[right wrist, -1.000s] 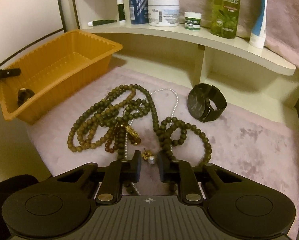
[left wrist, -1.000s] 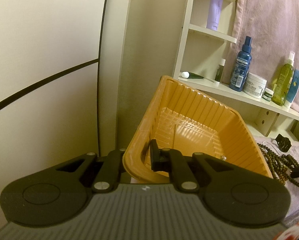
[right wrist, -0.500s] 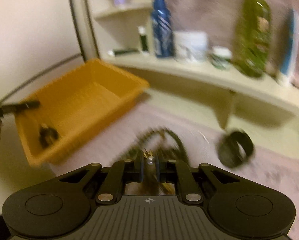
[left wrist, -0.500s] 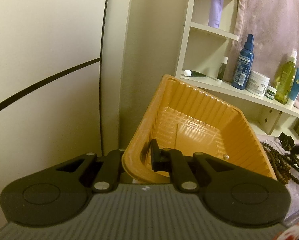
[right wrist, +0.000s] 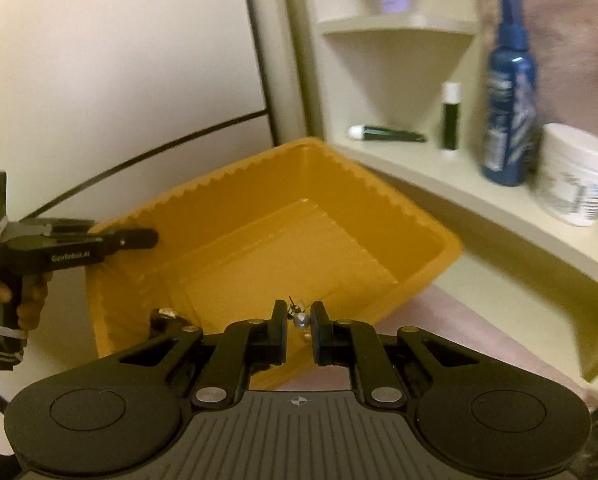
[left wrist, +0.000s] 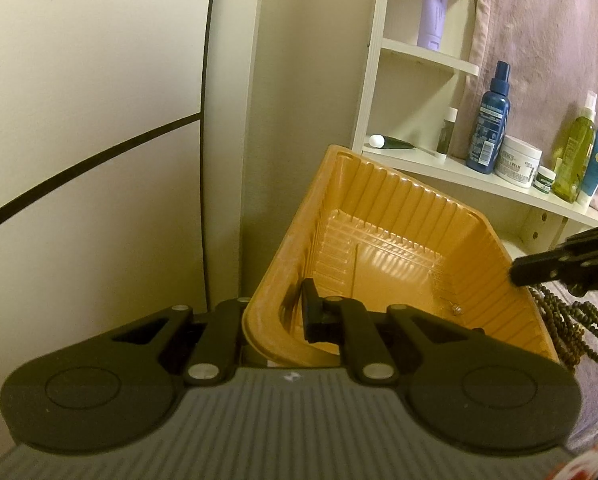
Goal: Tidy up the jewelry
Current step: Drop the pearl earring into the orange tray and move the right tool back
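Observation:
My left gripper (left wrist: 275, 320) is shut on the near corner wall of the orange ribbed tray (left wrist: 383, 208), one finger inside and one outside. It tilts the tray. From the right wrist view the same gripper (right wrist: 149, 239) clamps the tray's (right wrist: 415, 216) left rim, with a hand on its grip. My right gripper (right wrist: 299, 312) is shut on a small earring (right wrist: 299, 319) with a silvery bead, above the tray's near wall. It reaches over the tray's right rim in the left wrist view (left wrist: 519, 274). Another small earring (left wrist: 457, 310) lies inside the tray.
Dark bead necklaces (left wrist: 567, 320) lie on the mauve cloth right of the tray. A small dark piece (right wrist: 167, 316) sits in the tray's near corner. A white shelf (left wrist: 479, 180) behind holds a blue bottle (right wrist: 509, 96), a white jar (right wrist: 575, 176) and tubes.
My right gripper has risen from the bead pile and swung left with the earring, now over the tray. The left gripper has kept its hold on the tray and stayed put.

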`<state>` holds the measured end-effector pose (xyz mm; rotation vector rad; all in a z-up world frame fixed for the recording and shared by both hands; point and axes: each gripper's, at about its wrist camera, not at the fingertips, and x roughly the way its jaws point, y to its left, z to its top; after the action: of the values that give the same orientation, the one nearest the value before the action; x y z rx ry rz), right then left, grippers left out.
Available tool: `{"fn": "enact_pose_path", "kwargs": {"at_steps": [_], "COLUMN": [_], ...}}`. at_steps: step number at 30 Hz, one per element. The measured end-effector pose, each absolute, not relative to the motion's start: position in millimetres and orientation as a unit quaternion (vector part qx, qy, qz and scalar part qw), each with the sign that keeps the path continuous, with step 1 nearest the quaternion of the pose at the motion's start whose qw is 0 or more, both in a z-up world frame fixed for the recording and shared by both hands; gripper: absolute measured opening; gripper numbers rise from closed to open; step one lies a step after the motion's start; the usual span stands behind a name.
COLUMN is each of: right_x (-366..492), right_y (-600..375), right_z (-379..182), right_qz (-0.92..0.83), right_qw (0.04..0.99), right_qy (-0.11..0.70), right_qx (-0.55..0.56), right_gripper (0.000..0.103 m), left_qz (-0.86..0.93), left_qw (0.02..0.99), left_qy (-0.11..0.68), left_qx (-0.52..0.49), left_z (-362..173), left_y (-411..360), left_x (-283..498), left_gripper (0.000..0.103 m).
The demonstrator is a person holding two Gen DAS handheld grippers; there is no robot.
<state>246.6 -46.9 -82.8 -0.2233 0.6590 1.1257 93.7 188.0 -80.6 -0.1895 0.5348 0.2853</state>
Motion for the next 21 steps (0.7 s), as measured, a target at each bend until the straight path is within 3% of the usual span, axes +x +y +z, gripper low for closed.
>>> {"fn": "enact_pose_path", "kwargs": {"at_steps": [11, 21], "right_x": [248, 246], "right_y": [-22, -37], "right_z": [-99, -88], "right_qz": [0.518, 0.516], "right_qw": [0.783, 0.792], "right_qy": [0.318, 0.311], "right_qx": [-0.137, -0.099], "right_gripper": [0.013, 0.024], "left_qz": [0.14, 0.142], "left_qw": [0.95, 0.95], "left_qy": [0.262, 0.263], "left_qx": [-0.093, -0.092], "left_z": [-81, -81], "left_y": [188, 188], "left_x": [94, 94], "left_gripper": [0.011, 0.011]}}
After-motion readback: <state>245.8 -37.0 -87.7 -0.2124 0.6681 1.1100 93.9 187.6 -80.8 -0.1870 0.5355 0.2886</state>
